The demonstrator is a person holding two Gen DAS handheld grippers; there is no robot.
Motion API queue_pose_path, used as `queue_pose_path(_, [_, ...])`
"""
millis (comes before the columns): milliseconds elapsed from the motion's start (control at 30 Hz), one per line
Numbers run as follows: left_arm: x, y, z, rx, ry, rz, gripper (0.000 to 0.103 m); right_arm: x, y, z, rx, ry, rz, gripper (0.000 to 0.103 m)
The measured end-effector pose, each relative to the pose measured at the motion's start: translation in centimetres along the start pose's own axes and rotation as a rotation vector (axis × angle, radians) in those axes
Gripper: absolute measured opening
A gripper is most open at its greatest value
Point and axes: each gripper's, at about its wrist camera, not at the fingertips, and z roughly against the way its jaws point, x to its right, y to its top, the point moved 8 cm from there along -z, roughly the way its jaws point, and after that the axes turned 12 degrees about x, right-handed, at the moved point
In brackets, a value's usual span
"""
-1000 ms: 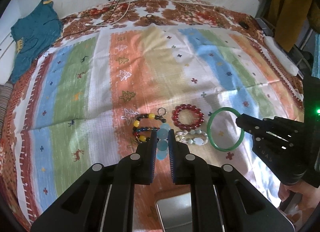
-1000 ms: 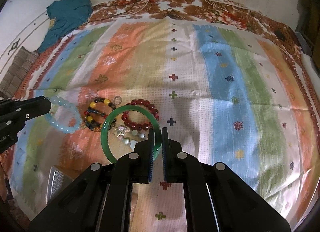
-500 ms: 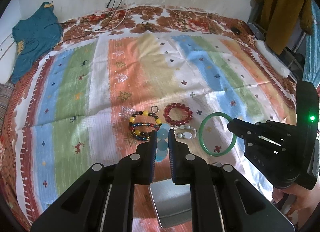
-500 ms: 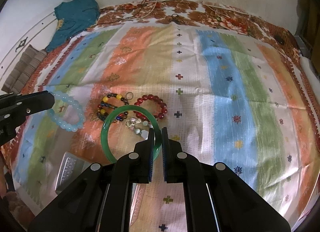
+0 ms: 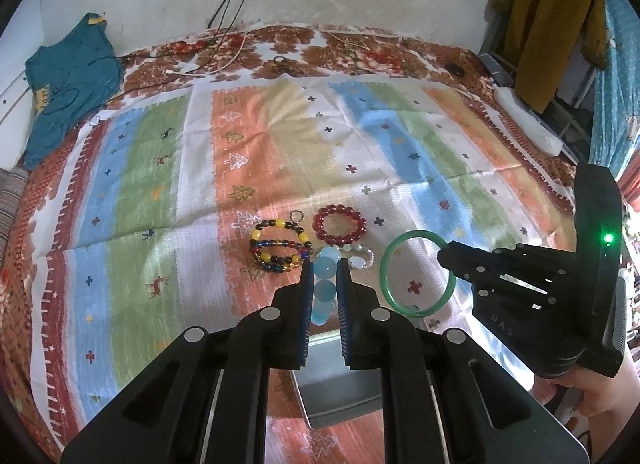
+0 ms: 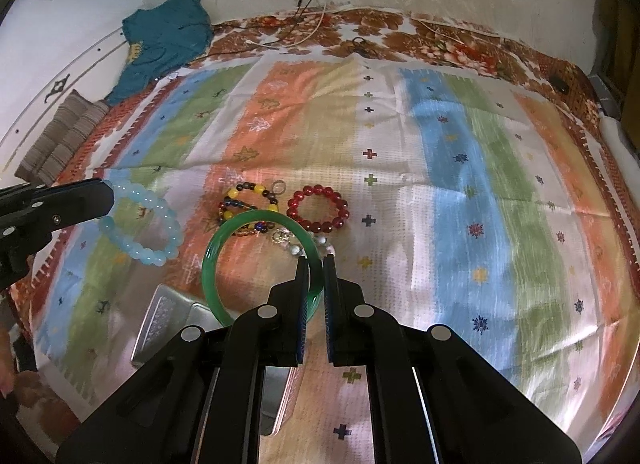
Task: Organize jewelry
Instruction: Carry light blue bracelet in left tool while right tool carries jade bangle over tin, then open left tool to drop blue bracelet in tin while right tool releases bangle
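You hold one bracelet in each gripper, lifted clear
Left gripper (image 5: 323, 276) pinches the pale blue beaded bracelet (image 6: 140, 224); right gripper (image 6: 316, 276) clamps the green glass bangle (image 6: 256, 264), both above the open metal tin (image 5: 340, 396) below, presumably for dropping in

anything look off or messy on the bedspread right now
Nothing damaged or spilled. The multicolour bead bracelet lies coiled over itself beside the neat red bead bracelet, and a small pale bracelet sits bunched below it.

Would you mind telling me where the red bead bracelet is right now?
The red bead bracelet lies flat on the striped cloth, just right of the multicoloured bead bracelet and beyond the green bangle in the right wrist view.
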Motion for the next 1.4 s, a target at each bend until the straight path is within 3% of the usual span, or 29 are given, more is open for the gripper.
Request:
queue_pose_path(1000, [2.2, -3.5, 4.2, 0.01, -0.033, -0.021, 0.011, -2.7, -3.3, 3.5, 0.001, 0.033, 0.032, 0.008])
queue_pose_path(1133, [2.0, -4.4, 3.9, -0.032, -0.024, -0.008, 0.011, -3.7, -4.1, 3.8, -0.013, 0.102, 0.017, 0.008])
queue_pose_path(1233, [1.2, -4.8, 3.5, -0.055, 0.02, -0.002, 0.012, -3.3, -3.9, 4.0, -0.009, 0.081, -0.004, 0.017])
queue_pose_path(1300, [0.6, -4.7, 3.5, -0.049, 0.043, 0.003, 0.012, -2.8, -3.9, 3.9, -0.013, 0.061, -0.008, 0.034])
queue_pose_path(1400, [-0.1, -4.5, 3.5, -0.047, 0.056, 0.026, 0.016, -2.1, -4.2, 3.3, -0.037, 0.047, -0.016, 0.034])
